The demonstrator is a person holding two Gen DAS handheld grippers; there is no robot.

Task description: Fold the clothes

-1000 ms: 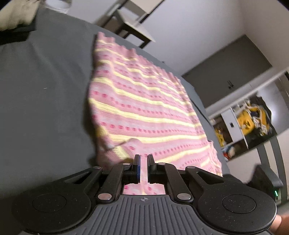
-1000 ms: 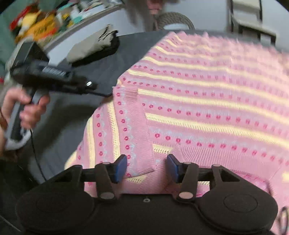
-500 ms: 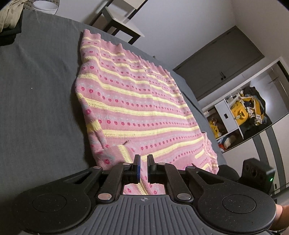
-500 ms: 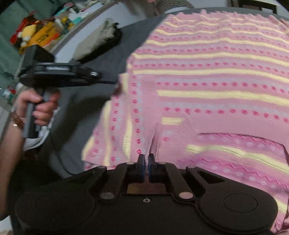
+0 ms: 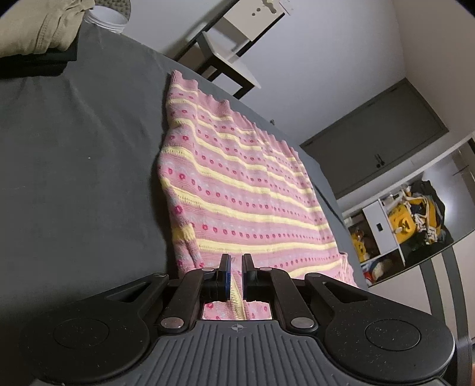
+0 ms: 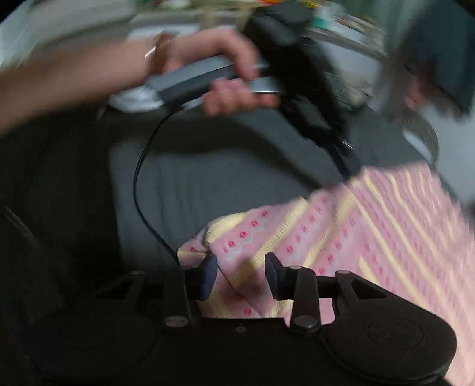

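A pink knitted sweater [image 5: 243, 190] with yellow stripes and red dots lies spread on the dark grey cloth surface [image 5: 74, 166]. My left gripper [image 5: 236, 274] is shut on the sweater's near edge, with fabric pinched between its blue pads. In the right wrist view, which is motion-blurred, my right gripper [image 6: 241, 277] stands open just over a folded corner of the sweater [image 6: 371, 231], nothing clamped between its fingers. A person's hand [image 6: 225, 74] holds the left gripper [image 6: 346, 169], whose tip meets the sweater's far edge.
Folded beige clothes [image 5: 44, 26] lie on a black item at the far left, with a white bowl [image 5: 104, 14] behind. A small table [image 5: 234, 50] stands beyond the surface. Shelves with toys [image 5: 409, 219] are at the right. A black cable [image 6: 142, 184] loops over the grey cloth.
My right gripper, shut on the sweater half a second ago, has opened and swung left toward the sweater's corner. The left gripper stays shut on the fabric.
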